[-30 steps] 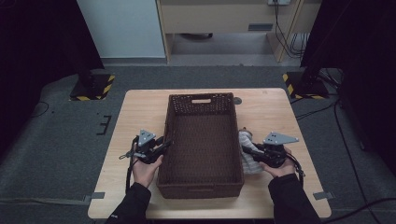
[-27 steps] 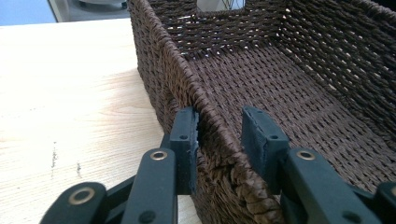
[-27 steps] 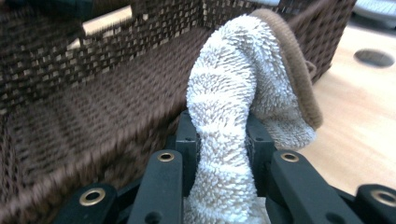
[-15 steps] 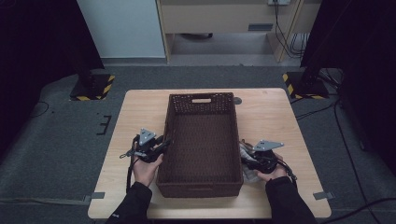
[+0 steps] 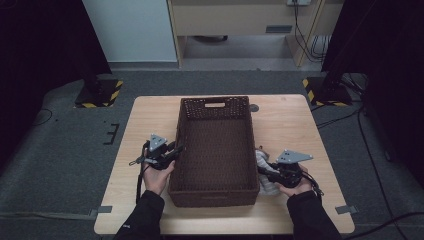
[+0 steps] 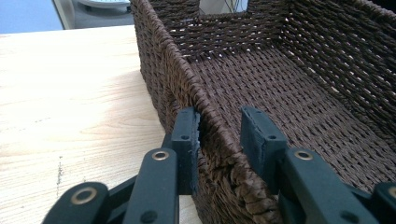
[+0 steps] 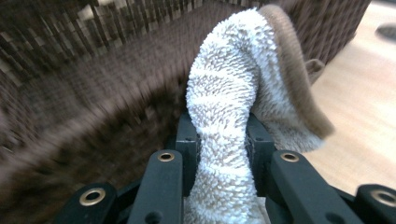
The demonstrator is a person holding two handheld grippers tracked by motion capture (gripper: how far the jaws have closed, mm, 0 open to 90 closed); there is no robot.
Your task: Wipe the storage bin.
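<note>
A dark brown woven basket (image 5: 215, 102) stands lengthwise in the middle of the wooden table (image 5: 290, 120), with nothing inside it. My left gripper (image 5: 175, 150) straddles the basket's left wall near the front. In the left gripper view its jaws (image 6: 219, 126) sit on either side of the braided rim (image 6: 187, 70) and press on it. My right gripper (image 5: 261, 170) is beside the basket's right wall, shut on a white terry towel (image 5: 262, 159). In the right gripper view the towel (image 7: 233, 70), edged in tan, rises between the jaws (image 7: 222, 135), with the basket wall (image 7: 93, 93) just behind.
A small dark round mark (image 5: 254, 107) lies on the table by the basket's far right corner. Bare wood runs along both sides of the basket. On the floor beyond the table stand two bases with yellow-black stripes (image 5: 100, 92) and a pale cabinet (image 5: 235, 20).
My right gripper has shifted slightly toward the near edge of the table with the towel in it. The left gripper and the basket have stayed in place.
</note>
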